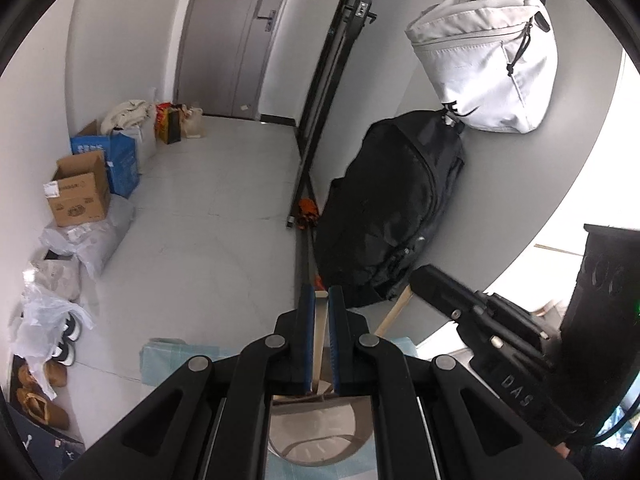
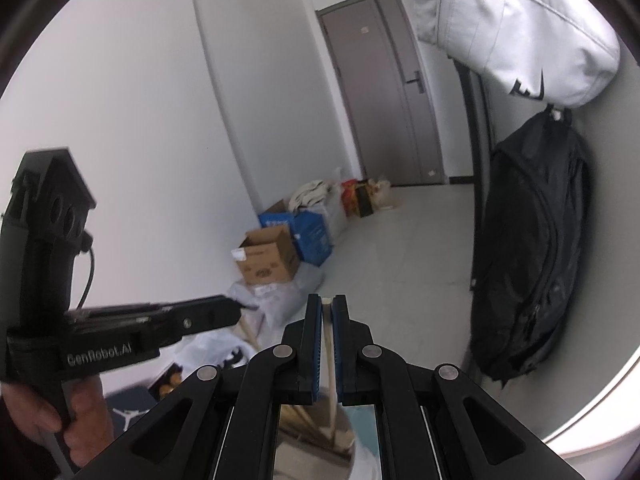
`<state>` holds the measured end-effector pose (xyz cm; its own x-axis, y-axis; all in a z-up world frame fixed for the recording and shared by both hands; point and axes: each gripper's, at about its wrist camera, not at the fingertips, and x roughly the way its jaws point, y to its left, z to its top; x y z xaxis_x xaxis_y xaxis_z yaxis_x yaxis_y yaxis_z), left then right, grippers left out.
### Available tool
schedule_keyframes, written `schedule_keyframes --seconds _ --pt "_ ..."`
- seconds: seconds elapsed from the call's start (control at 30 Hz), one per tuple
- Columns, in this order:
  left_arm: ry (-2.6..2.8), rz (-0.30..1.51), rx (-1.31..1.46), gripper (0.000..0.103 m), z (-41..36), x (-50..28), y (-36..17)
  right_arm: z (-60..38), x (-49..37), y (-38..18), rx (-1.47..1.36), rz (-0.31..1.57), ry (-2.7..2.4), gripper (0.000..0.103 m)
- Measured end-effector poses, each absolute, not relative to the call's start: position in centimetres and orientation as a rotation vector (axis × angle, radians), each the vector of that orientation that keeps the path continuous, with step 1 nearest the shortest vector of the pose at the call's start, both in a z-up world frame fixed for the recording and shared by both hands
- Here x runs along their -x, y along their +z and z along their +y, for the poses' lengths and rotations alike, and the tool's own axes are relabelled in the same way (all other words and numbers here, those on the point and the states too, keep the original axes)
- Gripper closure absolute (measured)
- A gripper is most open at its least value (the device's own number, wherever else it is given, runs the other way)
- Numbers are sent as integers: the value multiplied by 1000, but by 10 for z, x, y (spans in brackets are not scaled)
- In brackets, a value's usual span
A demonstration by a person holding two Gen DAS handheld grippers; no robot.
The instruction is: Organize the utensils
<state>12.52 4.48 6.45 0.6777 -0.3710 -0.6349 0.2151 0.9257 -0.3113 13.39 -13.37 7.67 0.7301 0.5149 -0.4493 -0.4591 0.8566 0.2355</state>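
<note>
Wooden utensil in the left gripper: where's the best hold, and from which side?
On the flat faces of the handle, as now: the left gripper is shut on the wooden utensil, its pads flat against the slat's two broad sides near the top end. Come in along the handle's length; the thin, straight shape suits a parallel pinch.

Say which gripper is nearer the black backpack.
Right, as far as these views show. The right gripper sits just left of the black backpack leaning on the wall; the left gripper is further left.

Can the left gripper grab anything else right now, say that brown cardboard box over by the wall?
Probably not. The left gripper is shut on a pale wooden stick, and the brown cardboard box sits far across the grey floor.
</note>
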Motion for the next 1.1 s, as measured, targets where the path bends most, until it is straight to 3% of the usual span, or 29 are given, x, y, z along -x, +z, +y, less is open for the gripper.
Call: schedule_keyframes --seconds 0.23,0.33,0.37,0.43,0.47,0.5,0.77,0.83,0.87,0.97,1.1 --pt "-328 855 188 100 46 -128 53 -130 -127 66 -124 593 559 95" --pt "-324 878 228 89 54 -124 52 -131 -124 63 -151 626 567 95" --pt "-312 877 230 79 57 -122 52 -132 -122 63 -162 634 566 93" --pt "-286 861 244 60 64 -115 54 -139 -122 64 -223 664 575 84" --pt "-269 851 264 50 70 -110 56 -145 -121 64 -266 673 576 72" --pt "-265 841 278 47 73 -107 57 -154 -117 67 -322 669 571 66" --pt "-182 785 273 46 81 -76 68 -183 -79 85 -399 597 514 44" --pt "-163 753 260 46 79 -65 74 -185 -66 92 -343 565 457 33" --pt "-154 740 253 42 77 -59 76 -186 -62 93 -326 553 435 26" --pt "-138 687 242 29 78 -42 86 -186 -42 103 -284 513 437 23" --pt "-109 622 212 25 71 -21 95 -178 -15 112 -208 459 460 17"
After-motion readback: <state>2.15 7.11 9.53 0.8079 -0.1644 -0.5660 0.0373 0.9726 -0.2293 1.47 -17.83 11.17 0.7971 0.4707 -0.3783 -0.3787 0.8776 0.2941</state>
